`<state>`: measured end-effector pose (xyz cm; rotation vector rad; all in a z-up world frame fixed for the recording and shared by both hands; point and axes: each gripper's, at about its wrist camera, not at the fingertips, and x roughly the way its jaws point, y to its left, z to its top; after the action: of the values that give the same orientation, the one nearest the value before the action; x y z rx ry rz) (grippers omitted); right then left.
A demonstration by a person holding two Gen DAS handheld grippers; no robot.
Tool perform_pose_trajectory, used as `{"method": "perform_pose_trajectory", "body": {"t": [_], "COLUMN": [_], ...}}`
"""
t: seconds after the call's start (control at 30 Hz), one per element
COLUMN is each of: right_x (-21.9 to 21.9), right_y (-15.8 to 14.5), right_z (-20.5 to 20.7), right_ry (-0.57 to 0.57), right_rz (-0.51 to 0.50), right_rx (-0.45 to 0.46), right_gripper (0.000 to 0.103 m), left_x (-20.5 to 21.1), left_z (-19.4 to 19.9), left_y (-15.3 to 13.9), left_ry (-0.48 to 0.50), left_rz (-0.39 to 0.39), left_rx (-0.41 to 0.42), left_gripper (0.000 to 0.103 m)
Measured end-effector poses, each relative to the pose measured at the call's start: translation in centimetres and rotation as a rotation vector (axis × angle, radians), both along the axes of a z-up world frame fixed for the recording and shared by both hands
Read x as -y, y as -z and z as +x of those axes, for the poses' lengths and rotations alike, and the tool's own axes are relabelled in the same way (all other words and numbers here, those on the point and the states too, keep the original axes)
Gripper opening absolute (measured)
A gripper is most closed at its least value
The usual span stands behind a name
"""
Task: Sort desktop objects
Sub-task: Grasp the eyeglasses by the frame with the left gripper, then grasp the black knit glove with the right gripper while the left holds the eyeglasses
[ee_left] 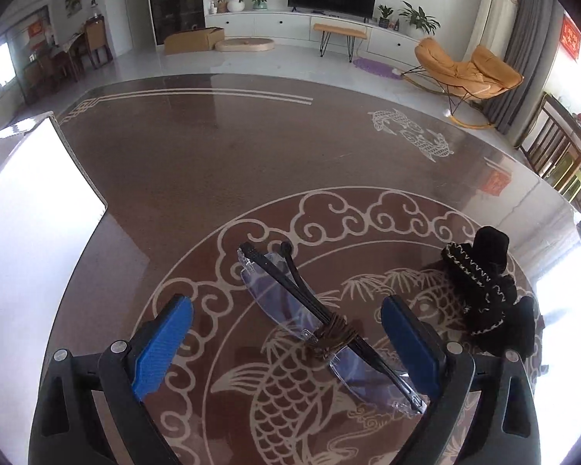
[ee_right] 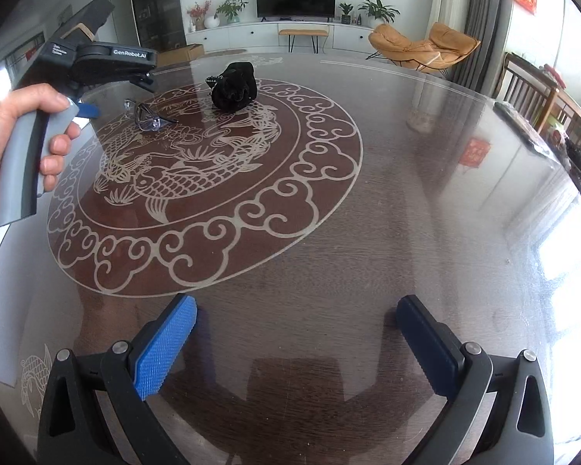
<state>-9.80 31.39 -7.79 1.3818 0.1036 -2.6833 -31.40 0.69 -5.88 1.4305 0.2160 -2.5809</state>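
— Two hand-held grippers; which is nearer the glasses [ee_left: 321, 325]?
— My left hand-held gripper [ee_left: 286, 343], spread wide, straddles them on the desk [ee_left: 213, 162]; they lie diagonally. My right hand-held gripper [ee_right: 296, 343], also spread, hangs well apart.

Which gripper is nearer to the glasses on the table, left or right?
Left. The left gripper is open with the glasses between its fingers; the right gripper is open over bare table, far from the glasses.

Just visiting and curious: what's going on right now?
Left hand-held gripper open around glasses on table. Right hand-held gripper open, empty. Black pouch beside, not blocking.
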Motion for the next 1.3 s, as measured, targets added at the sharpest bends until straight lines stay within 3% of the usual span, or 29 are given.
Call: {"method": "perform_pose_trajectory", "body": {"t": [0.07, 0.1, 0.13, 0.17, 0.2, 0.57, 0.67, 0.73, 0.8, 0.9, 1.03, 1.17, 1.2, 1.23, 1.3], "right_x": [0.0, 0.0, 0.0, 0.0, 0.0, 0.0, 0.0, 0.2, 1.1, 3.6, 8.6, 12.0, 12.4, 12.2, 11.8], "right_y": [0.0, 0.0, 0.0, 0.0, 0.0, 0.1, 0.1, -0.2, -0.9, -2.7, -3.0, -1.1, -0.6, -0.8, -1.3], "right_z": [0.0, 0.0, 0.0, 0.0, 0.0, 0.0, -0.1, -0.9, -3.8, -9.6, -18.0, -22.8, -23.2, -23.1, -22.2], "right_ry": [0.000, 0.000, 0.000, 0.000, 0.000, 0.000, 0.001, -0.029, -0.065, -0.081, -0.126, -0.153, -0.159, -0.160, -0.133], "right_rz": [0.000, 0.000, 0.000, 0.000, 0.000, -0.001, -0.001, -0.064, -0.130, -0.151, -0.017, 0.076, 0.075, 0.013, -0.056], "right_rx": [0.000, 0.000, 0.000, 0.000, 0.000, 0.000, 0.000, 0.003, 0.044, 0.024, 0.049, 0.129, 0.153, 0.142, 0.121], "right_gripper": [0.103, 0.103, 0.103, 0.103, 0.103, 0.103, 0.103, 0.103, 0.103, 0.103, 0.103, 0.101, 0.088, 0.080, 0.036], "left_x": [0.2, 0.2, 0.2, 0.2, 0.4, 3.3, 4.0, 4.8, 5.4, 5.1, 4.9, 4.7, 4.7, 4.7, 5.0], "left_z": [0.5, 1.1, 1.7, 2.4, 3.2, 17.3, 19.0, 19.0, 18.7, 18.9, 18.7, 18.7, 18.8, 18.8, 18.8], "left_y": [0.6, 0.4, 0.3, 0.2, 0.0, -0.3, -0.5, -0.4, -0.3, -0.1, 0.1, 0.2, 0.2, 0.2, 0.2], "left_ry": [0.044, 0.067, 0.104, 0.135, 0.157, 0.358, 0.366, 0.355, 0.351, 0.353, 0.352, 0.353, 0.353, 0.353, 0.352], "left_rz": [0.012, -0.011, -0.016, -0.023, -0.028, -0.017, 0.007, 0.057, 0.096, 0.077, 0.085, 0.075, 0.070, 0.071, 0.088], "left_rx": [-0.018, -0.049, -0.066, -0.075, -0.087, -0.134, -0.143, -0.141, -0.143, -0.142, -0.142, -0.141, -0.141, -0.141, -0.142], "left_gripper": [0.076, 0.059, 0.031, 0.022, 0.019, 0.017, 0.017, 0.018, 0.017, 0.017, 0.017, 0.018, 0.018, 0.018, 0.017]}}
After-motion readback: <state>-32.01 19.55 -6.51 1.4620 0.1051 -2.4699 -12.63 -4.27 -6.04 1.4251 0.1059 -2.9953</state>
